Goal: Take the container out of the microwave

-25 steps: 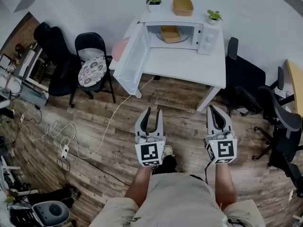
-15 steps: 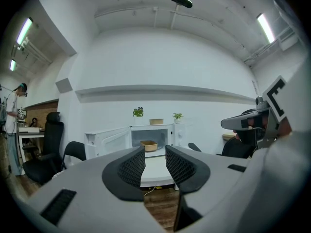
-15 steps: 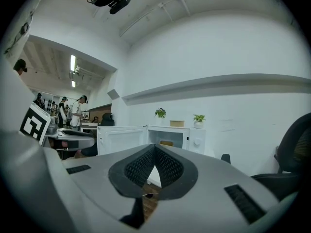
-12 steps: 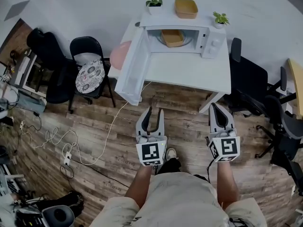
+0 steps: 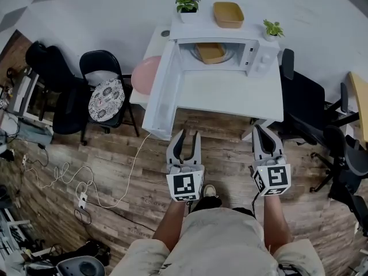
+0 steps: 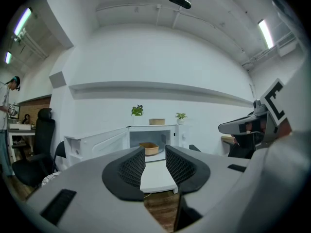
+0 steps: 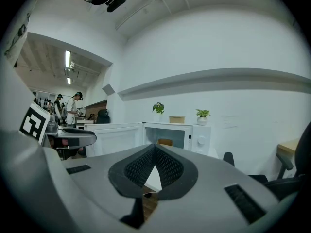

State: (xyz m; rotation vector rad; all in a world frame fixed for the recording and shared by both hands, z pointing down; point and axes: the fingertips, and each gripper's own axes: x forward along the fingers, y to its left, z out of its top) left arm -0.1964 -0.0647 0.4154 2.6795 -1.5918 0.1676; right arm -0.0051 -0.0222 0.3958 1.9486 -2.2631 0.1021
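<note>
The microwave (image 5: 221, 53) has drawn nearer; the approach is under way. Left gripper (image 5: 188, 134) gapes empty, right gripper (image 5: 259, 132) closed, empty; next, reach the container (image 5: 210, 52) inside.

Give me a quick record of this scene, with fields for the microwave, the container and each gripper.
microwave: on the white table, door swung open
container: inside the microwave, untouched
second container: on top of the microwave
left gripper: open, empty, short of the table
right gripper: shut, empty, short of the table
</note>
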